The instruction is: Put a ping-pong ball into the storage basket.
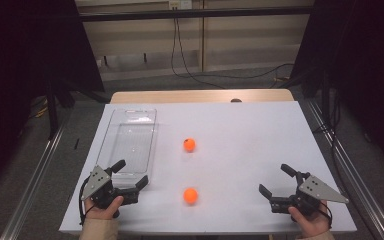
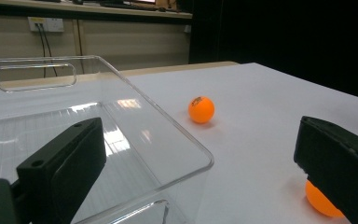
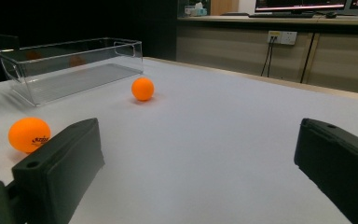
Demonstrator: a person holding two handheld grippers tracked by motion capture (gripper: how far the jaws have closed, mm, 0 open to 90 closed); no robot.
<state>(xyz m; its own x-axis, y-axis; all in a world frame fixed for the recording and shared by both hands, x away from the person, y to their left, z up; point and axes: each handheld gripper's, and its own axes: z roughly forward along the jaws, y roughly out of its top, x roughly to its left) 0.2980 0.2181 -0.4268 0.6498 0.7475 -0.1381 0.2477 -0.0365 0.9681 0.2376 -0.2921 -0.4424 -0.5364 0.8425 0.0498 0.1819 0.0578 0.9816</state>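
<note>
The desk (image 1: 240, 125) has a white, matt, smooth top — its far edge shows a pale wood strip (image 1: 200, 96). The clear plastic bin (image 1: 130, 137) is glossy, with bright glints on its walls and fine ribbing on its floor. Both orange ping-pong balls — the far ball (image 1: 189, 144) and the near ball (image 1: 190, 195) — look smooth, with a soft sheen. The jaws of the left gripper (image 1: 129, 174) and right gripper (image 1: 276, 180) are matt black plastic, each body topped by a dull grey plate.
</note>
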